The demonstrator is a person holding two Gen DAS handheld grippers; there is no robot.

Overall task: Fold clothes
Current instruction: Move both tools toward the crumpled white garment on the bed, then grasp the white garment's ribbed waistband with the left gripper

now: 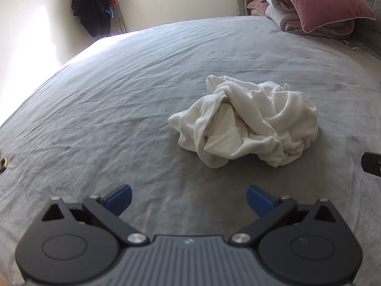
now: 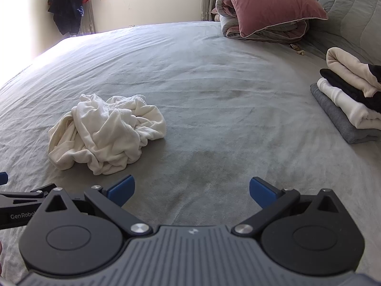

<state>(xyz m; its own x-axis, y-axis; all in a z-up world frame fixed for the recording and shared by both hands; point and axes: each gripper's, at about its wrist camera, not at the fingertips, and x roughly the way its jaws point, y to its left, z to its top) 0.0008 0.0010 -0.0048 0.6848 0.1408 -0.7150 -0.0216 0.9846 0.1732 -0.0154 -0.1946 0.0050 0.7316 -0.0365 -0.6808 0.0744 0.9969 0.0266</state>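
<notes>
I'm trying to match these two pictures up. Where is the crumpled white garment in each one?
Left wrist view: the crumpled white garment lies right of centre on the grey bed, ahead of the open jaws.
Right wrist view: the same garment lies left of centre, ahead and to the left of the open jaws.
Shared landmark: the pink pillow at the far right of the bed in both views.

left gripper (image 1: 189, 196) jaws spread wide, holding nothing; right gripper (image 2: 192, 188) same, level beside it; both seem raised, not touching anything
</notes>
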